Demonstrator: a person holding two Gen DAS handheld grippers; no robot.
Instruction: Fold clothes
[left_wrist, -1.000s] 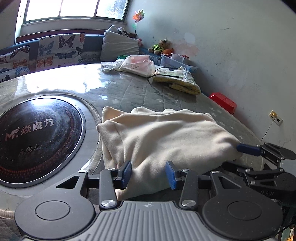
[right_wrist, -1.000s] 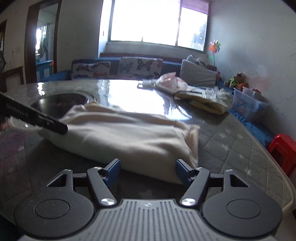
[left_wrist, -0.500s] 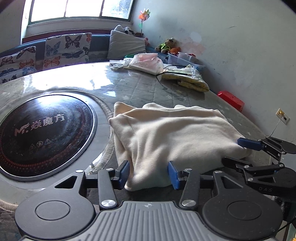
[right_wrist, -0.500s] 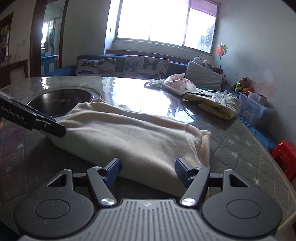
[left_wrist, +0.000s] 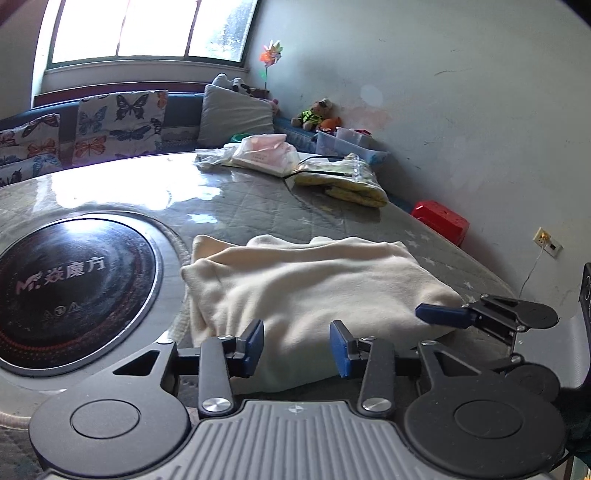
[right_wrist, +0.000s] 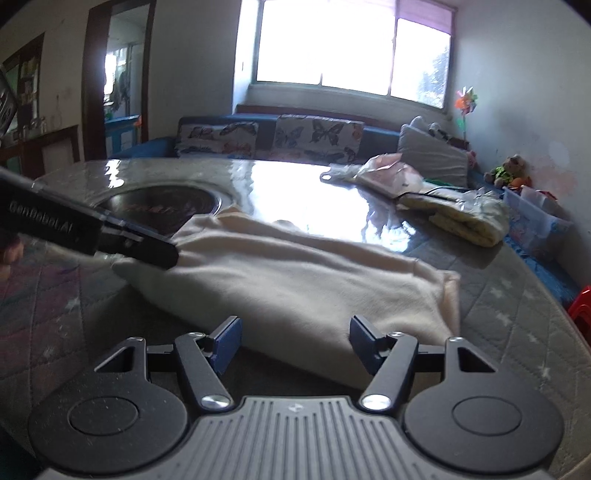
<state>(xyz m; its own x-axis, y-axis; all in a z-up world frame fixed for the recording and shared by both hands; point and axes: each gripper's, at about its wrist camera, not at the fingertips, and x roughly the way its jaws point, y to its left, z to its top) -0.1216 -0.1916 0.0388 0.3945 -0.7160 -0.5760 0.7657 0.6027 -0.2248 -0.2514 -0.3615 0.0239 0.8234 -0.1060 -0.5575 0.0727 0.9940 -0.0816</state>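
left hand-held gripper (left_wrist: 297, 347) released | right hand-held gripper (right_wrist: 293, 341) released | cream garment (left_wrist: 314, 291) apparently folded

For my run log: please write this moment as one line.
left hand-held gripper open | right hand-held gripper open | cream garment folded on table

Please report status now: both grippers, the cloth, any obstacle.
Left gripper open, right gripper open, both at the near edge of the cream garment. Garment folded on table. Nothing in the way.

Round grey quilted table (left_wrist: 258, 218) with inset black glass cooktop (left_wrist: 70, 288), bearing a folded cream fleece garment (left_wrist: 314, 291), yellow bundle (left_wrist: 343, 184), and pink-white plastic bag (left_wrist: 266, 155).
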